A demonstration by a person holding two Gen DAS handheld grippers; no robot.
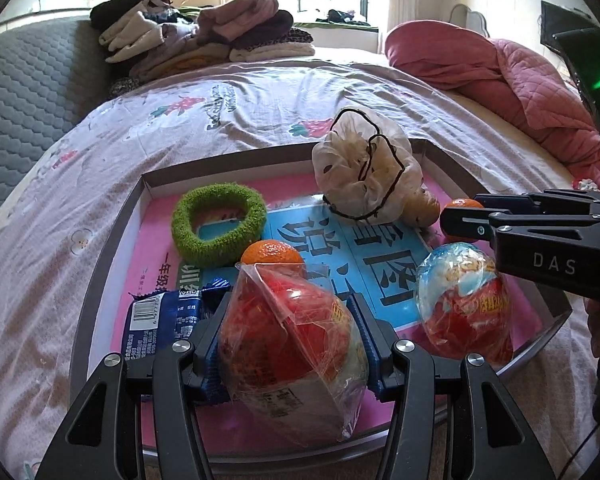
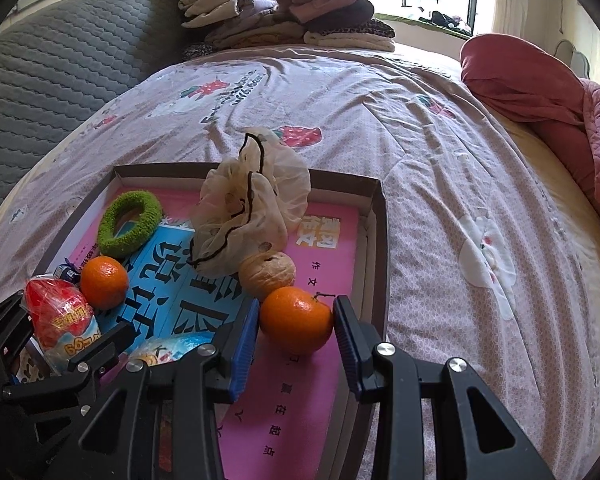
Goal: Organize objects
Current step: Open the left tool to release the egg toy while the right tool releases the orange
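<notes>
Your left tongs (image 1: 294, 336) grip the crinkly red plastic-wrapped egg toy (image 1: 296, 344) over the shallow cardboard tray (image 1: 112, 248); the slick film may slip. Your right tongs (image 2: 294, 326) straddle the orange tangerine (image 2: 296, 318), which could roll away.

I read "DAS" in white on the black right gripper (image 1: 460, 224), and large upside-down Chinese characters, partly covered, on the blue-and-pink book (image 2: 292, 384) lining the box (image 2: 380, 216).

The left claw (image 1: 294, 334) clamps a red wrapped egg (image 1: 292, 344) over the shallow box (image 1: 112, 240).
</notes>
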